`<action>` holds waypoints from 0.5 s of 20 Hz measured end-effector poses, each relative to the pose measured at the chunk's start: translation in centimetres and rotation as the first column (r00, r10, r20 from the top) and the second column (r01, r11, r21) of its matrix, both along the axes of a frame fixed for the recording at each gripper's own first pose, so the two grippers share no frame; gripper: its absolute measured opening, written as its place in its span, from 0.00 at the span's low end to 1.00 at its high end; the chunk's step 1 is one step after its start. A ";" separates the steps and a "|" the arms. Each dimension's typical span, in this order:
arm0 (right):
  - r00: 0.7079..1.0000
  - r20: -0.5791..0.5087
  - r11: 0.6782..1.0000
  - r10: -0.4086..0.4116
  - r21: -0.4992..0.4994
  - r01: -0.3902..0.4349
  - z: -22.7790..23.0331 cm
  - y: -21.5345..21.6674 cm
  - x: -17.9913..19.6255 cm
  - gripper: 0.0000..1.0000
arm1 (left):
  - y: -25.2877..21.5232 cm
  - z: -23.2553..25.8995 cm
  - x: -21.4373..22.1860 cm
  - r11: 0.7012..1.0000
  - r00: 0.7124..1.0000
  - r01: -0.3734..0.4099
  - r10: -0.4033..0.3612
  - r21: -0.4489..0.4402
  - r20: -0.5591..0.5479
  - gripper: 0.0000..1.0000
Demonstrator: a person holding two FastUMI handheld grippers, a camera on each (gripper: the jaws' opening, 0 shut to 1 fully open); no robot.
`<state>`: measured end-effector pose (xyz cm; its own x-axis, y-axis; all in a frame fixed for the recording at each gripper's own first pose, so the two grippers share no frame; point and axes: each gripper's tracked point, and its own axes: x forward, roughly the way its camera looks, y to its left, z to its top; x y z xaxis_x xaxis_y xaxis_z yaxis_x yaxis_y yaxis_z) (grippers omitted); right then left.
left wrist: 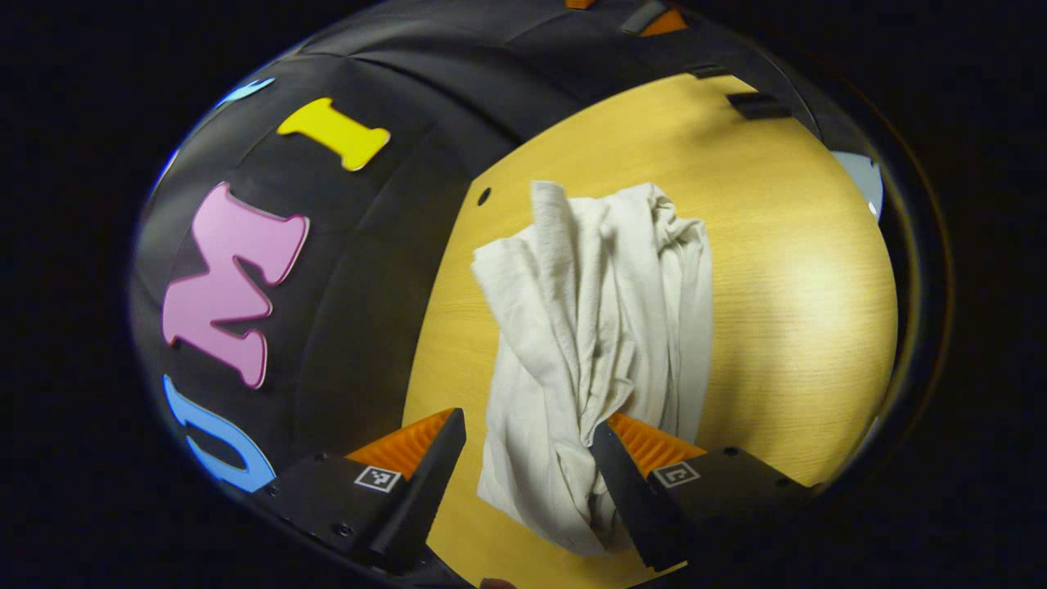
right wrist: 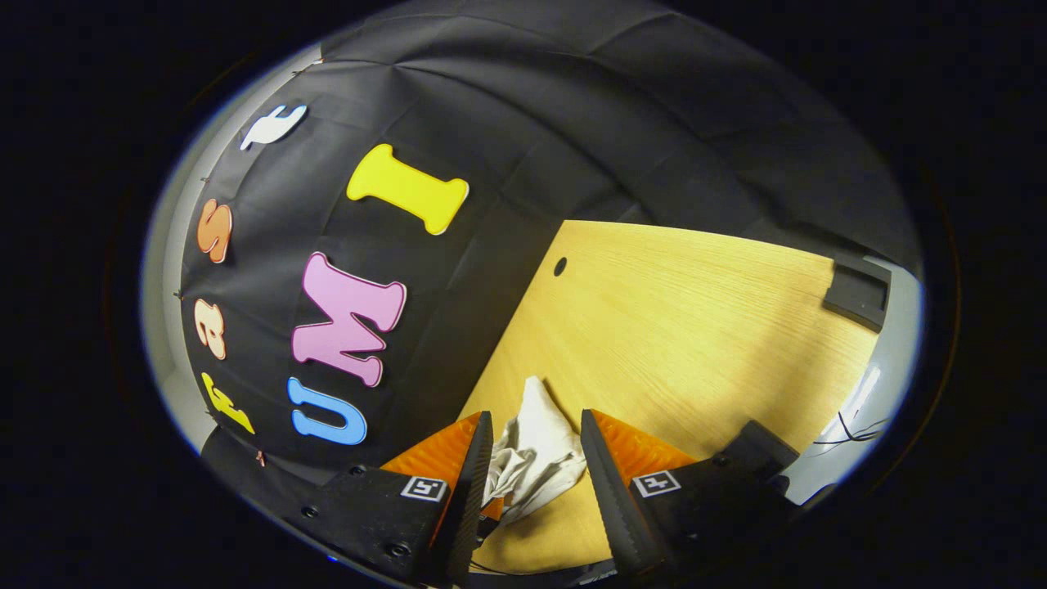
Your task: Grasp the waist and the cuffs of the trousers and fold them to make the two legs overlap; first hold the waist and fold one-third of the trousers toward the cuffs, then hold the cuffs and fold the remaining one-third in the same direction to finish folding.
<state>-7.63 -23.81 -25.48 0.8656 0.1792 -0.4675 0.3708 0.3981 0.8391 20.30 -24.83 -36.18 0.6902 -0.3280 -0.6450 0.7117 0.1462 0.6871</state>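
Your black cloth booth wall (right wrist: pixel 572 123) curves behind the pale wooden table (right wrist: pixel 695 327), small round hole (right wrist: pixel 560 266) near its edge. The crumpled off-white trousers (left wrist: pixel 597 327) lie bunched on that table. Your left gripper (left wrist: pixel 527 450) hangs over them, jaws apart; your right gripper (right wrist: pixel 532 466) likewise gapes, cloth between its fingers.

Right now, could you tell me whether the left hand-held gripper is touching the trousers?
Cannot tell: in the left gripper view the open left hand-held gripper straddles the trousers, but no contact or gap shows.
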 end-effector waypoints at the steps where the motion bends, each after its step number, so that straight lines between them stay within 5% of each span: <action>1: 1.000 0.014 1.000 0.010 -0.015 -0.010 0.7 0.5 0.4 0.67 | 0.6 1.2 0.1 0.999 1.000 -0.031 0.031 -0.044 -0.002 0.96; 6: 0.994 0.085 0.996 0.067 -0.064 -0.062 4.7 3.0 2.6 0.68 | 3.3 6.6 -0.3 0.955 0.988 -0.153 0.145 -0.254 -0.049 0.95; 10: 0.988 0.129 0.995 0.086 -0.064 -0.078 7.1 4.7 4.4 0.68 | 6.5 10.0 -0.7 0.877 0.960 -0.279 0.248 -0.392 -0.128 0.95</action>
